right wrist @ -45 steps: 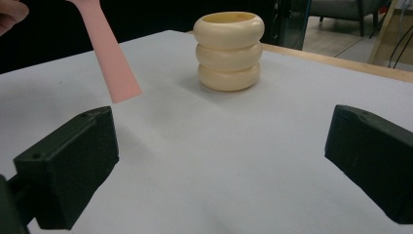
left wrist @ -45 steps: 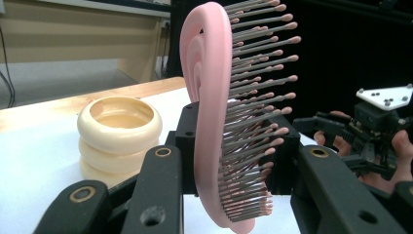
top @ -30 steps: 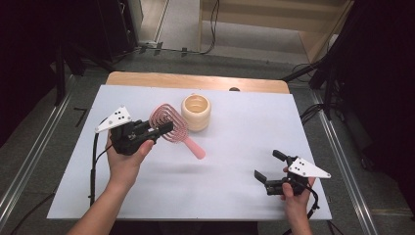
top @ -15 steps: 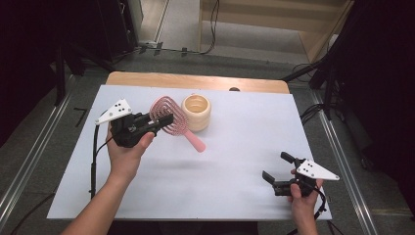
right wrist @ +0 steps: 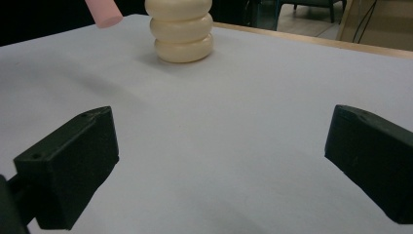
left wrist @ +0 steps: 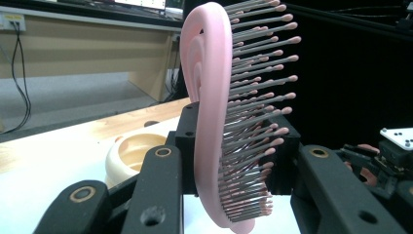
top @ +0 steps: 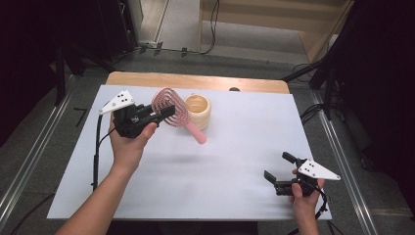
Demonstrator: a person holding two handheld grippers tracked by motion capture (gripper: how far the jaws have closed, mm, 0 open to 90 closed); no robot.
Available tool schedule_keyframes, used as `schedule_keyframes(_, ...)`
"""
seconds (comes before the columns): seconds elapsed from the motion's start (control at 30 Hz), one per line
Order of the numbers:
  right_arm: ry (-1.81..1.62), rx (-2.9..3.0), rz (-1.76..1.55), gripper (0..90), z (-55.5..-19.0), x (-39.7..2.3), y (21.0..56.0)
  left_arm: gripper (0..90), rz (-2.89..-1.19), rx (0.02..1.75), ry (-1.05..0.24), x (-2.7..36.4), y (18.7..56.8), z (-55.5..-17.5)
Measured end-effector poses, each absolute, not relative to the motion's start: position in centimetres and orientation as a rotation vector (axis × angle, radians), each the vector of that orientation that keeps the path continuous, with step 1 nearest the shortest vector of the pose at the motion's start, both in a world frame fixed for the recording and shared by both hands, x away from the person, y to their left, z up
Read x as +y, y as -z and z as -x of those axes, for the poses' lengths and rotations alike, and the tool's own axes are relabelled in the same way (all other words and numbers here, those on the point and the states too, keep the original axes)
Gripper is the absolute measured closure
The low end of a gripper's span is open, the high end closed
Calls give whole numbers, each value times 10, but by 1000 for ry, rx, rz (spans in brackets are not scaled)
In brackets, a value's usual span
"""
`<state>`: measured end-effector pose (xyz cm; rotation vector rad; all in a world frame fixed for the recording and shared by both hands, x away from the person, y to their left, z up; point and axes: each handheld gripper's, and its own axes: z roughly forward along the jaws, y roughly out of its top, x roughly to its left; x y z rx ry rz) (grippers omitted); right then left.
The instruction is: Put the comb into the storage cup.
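Pink hairbrush point(top: 171, 108), upper left, is pinched by the left gripper point(top: 164, 112) beside the cream cup point(top: 197, 110), probably going in next, while the right gripper point(top: 276, 172) waits wide open.

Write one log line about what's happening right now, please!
left hand-held gripper: shut on pink hairbrush, lifted | right hand-held gripper: open, empty | cream cup: on table

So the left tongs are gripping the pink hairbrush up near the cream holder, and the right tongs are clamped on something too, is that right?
Not quite. The right tongs hold nothing: the right gripper view shows their jaws spread wide over the bare white table. The rest stands: the left tongs grip the pink hairbrush by its head, near the cream holder.
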<state>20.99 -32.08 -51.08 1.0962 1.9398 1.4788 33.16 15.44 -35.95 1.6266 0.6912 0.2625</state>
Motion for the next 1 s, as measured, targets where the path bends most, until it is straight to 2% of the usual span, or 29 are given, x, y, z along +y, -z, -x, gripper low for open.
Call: schedule_keyframes(1.0,-1505,1942,-1101,0,-210,-323,512,668,-1563,735,-311,156,349,-360)
